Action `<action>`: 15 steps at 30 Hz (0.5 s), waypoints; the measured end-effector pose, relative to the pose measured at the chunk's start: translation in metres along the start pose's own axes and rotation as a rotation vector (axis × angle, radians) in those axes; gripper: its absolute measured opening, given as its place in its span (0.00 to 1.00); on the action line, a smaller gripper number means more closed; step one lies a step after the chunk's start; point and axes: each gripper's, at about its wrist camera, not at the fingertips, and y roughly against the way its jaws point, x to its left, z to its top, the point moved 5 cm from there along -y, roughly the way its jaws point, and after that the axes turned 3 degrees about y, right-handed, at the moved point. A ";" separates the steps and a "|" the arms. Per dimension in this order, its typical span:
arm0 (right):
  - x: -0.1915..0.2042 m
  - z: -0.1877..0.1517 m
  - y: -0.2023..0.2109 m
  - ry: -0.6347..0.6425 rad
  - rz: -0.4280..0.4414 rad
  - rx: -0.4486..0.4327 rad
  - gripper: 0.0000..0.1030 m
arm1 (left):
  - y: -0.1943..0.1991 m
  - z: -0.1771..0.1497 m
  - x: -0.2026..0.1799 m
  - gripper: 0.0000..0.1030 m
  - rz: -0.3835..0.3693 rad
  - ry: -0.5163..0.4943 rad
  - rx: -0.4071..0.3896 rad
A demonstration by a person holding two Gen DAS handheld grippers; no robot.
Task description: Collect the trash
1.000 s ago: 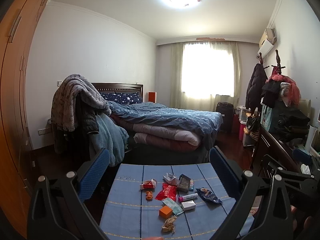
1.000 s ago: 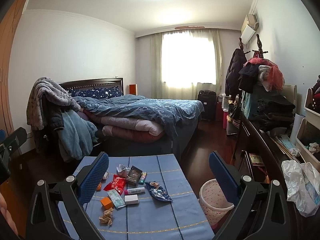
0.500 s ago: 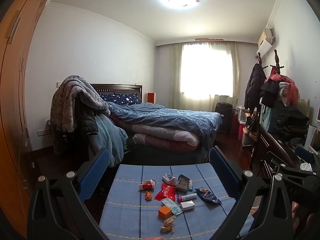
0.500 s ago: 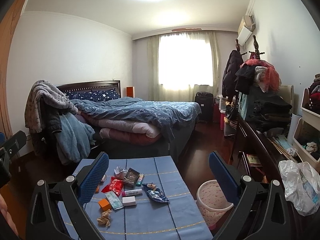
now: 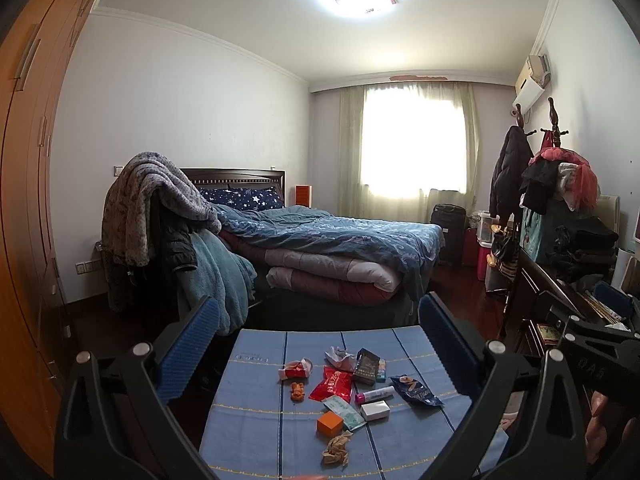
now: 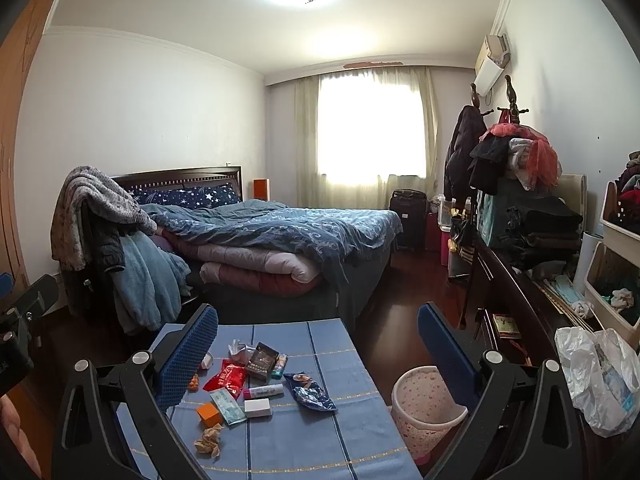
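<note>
Trash lies on a blue-clothed table [image 5: 260, 432] [image 6: 320, 440]: a red wrapper [image 5: 332, 383] [image 6: 226, 376], an orange box [image 5: 330, 424] [image 6: 209, 413], a crumpled brown paper [image 5: 337, 447] [image 6: 209, 440], a dark blue snack bag [image 5: 416, 391] [image 6: 310, 397], a white box [image 5: 375, 410] [image 6: 258, 407] and a pink-capped tube [image 5: 374, 394] [image 6: 263, 391]. A pink wastebasket [image 6: 426, 412] stands on the floor right of the table. My left gripper [image 5: 318, 344] and right gripper [image 6: 318, 344] are open and empty, held above the table's near side.
A bed [image 5: 332, 248] with piled quilts stands beyond the table. A chair draped in blankets [image 5: 160, 216] is at left. A dark dresser [image 6: 504, 292] with stacked clothes runs along the right wall. A white plastic bag [image 6: 596, 376] sits at right.
Both views have shifted slightly; the table and trash sit a little lower and farther left in the right wrist view. Both grippers stay open.
</note>
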 end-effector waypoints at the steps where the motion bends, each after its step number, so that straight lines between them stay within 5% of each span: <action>1: 0.000 -0.001 0.000 0.000 -0.001 0.000 0.97 | 0.000 0.000 0.000 0.97 0.000 0.000 0.000; 15: 0.006 -0.003 -0.010 0.000 0.005 0.027 0.97 | -0.015 -0.002 0.001 0.97 -0.006 -0.006 0.038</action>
